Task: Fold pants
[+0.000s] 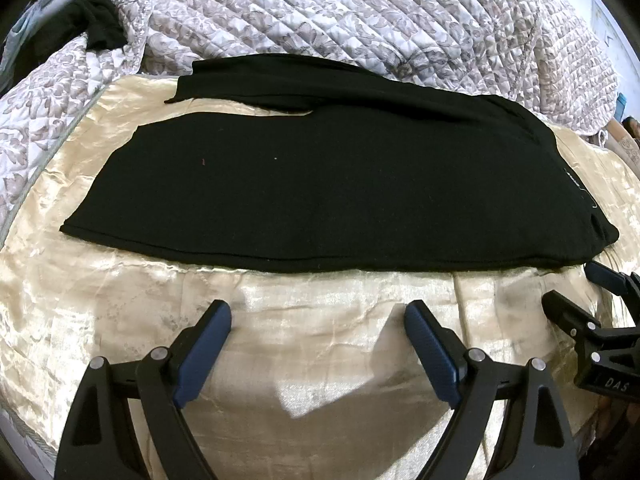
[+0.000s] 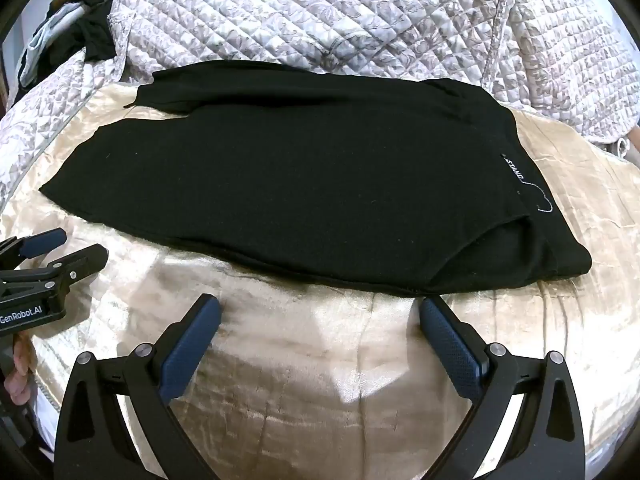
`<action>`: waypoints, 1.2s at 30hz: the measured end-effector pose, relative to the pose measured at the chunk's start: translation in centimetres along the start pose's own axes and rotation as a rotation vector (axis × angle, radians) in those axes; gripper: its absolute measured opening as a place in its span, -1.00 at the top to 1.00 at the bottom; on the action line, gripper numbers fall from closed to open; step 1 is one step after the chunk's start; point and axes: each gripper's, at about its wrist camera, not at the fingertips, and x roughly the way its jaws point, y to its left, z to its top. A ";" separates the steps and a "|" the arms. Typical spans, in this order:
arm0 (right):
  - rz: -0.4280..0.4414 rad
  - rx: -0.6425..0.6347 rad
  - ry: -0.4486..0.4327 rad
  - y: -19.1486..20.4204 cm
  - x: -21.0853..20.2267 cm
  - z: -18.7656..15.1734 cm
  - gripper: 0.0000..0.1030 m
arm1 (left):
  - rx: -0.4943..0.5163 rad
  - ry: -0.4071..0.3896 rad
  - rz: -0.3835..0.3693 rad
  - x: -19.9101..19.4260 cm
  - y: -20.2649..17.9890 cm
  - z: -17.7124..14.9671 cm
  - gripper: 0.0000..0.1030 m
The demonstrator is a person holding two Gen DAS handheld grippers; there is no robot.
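Black pants lie flat on a shiny cream sheet, waistband to the right, legs to the left, with a narrow gap between the legs at the far left. They also show in the right wrist view, with a small label near the waistband. My left gripper is open and empty, just short of the pants' near edge. My right gripper is open and empty, its right fingertip close to the near waistband corner. Each gripper shows at the edge of the other's view.
A quilted floral bedspread is bunched up behind the pants and along the left. Dark clothing lies at the far left corner. The cream sheet spreads between the grippers and the pants.
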 end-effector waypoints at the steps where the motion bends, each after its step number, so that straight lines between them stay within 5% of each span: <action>1: 0.000 0.000 0.000 0.0 0.0 0.0 -0.94 | 0.000 0.000 0.000 0.0 0.0 0.0 -0.75; 36: 0.000 0.000 0.002 0.0 0.0 0.0 -0.94 | 0.000 0.005 -0.003 0.1 -0.1 0.0 -0.76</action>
